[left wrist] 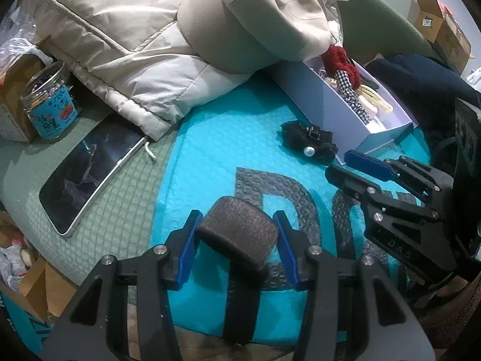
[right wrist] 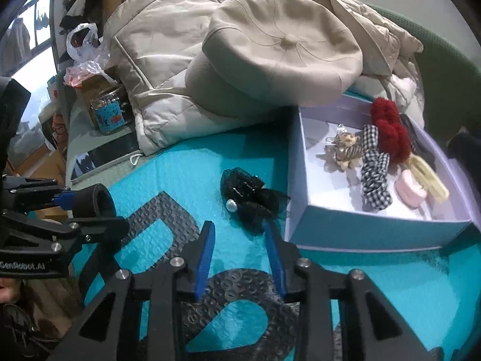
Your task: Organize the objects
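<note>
My left gripper (left wrist: 237, 221) is shut on a dark brown fabric band (left wrist: 239, 234) and holds it above the teal bubble mailer (left wrist: 210, 156). The band also shows in the right wrist view (right wrist: 94, 201). A black lace bow clip with a pearl (right wrist: 251, 200) lies on the mailer beside the white box (right wrist: 375, 234). My right gripper (right wrist: 240, 231) is open and empty, just short of the bow, its right finger near the bow's edge. The box holds a red scrunchie (right wrist: 389, 132), a checked scrunchie (right wrist: 372, 168), a pink clip (right wrist: 410, 189) and other hair pieces.
A beige cap (right wrist: 282, 51) rests on a cream puffer jacket (right wrist: 168, 69) behind the box. A tablet (left wrist: 87, 174) and a blue-labelled glass jar (left wrist: 49, 105) lie at the left on the green quilted surface (left wrist: 126, 210). Cardboard boxes (left wrist: 442, 27) stand at the far right.
</note>
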Demonstrator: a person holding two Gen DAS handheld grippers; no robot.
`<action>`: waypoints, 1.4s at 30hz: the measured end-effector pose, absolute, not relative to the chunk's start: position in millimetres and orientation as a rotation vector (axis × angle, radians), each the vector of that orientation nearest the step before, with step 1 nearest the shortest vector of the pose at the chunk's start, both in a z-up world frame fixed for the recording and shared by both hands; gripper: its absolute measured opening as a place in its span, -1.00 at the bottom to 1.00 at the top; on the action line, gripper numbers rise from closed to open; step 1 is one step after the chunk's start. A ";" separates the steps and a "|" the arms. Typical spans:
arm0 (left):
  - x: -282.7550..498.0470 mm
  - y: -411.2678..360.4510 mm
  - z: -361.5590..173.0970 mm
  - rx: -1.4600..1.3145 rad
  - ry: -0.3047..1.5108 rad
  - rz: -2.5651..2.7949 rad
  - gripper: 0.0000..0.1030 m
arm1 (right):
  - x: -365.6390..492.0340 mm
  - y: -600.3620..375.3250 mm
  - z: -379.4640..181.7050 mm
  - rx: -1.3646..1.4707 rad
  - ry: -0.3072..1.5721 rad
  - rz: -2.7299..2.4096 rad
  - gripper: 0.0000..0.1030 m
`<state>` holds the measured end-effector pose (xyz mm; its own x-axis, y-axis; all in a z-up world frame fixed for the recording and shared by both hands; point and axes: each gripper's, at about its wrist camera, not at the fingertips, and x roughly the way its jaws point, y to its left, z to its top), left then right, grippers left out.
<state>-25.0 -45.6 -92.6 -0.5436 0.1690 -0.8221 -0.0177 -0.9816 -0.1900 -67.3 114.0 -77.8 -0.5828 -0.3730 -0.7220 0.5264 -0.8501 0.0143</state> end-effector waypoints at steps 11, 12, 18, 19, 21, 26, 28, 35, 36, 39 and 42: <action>-33.4 -64.9 -99.6 -1.456 -0.293 2.664 -0.10 | -87.7 106.1 -90.6 1.119 0.105 -2.381 -0.34; -33.4 -66.6 -100.2 -1.449 -0.298 2.667 -0.10 | -87.8 105.6 -89.8 1.107 0.070 -2.356 -0.34; -37.2 -74.2 -102.0 -1.443 -0.333 2.664 -0.10 | -84.1 93.2 -85.8 1.046 0.090 -2.304 -0.34; -37.4 -74.5 -102.1 -1.443 -0.331 2.668 -0.10 | -84.6 92.2 -86.7 1.050 0.084 -2.289 -0.34; -38.6 -75.5 -102.8 -1.445 -0.331 2.672 -0.10 | -83.5 89.9 -87.7 1.051 0.090 -2.264 -0.34; -39.5 -76.9 -103.4 -1.441 -0.322 2.677 -0.10 | -75.5 89.0 -82.4 1.012 0.155 -2.320 -0.34; -40.8 -77.4 -102.8 -1.441 -0.328 2.680 -0.10 | -74.6 91.6 -79.1 0.996 0.179 -2.366 -0.34; -41.2 -76.9 -103.6 -1.439 -0.346 2.674 -0.10 | -86.8 91.2 -86.4 1.059 0.231 -2.449 -0.34; -41.4 -76.3 -103.4 -1.440 -0.339 2.676 -0.10 | -88.6 89.5 -87.8 1.069 0.238 -2.454 -0.34; -41.9 -74.0 -103.3 -1.440 -0.322 2.684 -0.10 | -94.8 84.8 -89.9 1.093 0.245 -2.447 -0.34; -43.5 -73.0 -103.4 -1.441 -0.323 2.688 -0.10 | -102.7 77.5 -91.5 1.112 0.268 -2.447 -0.34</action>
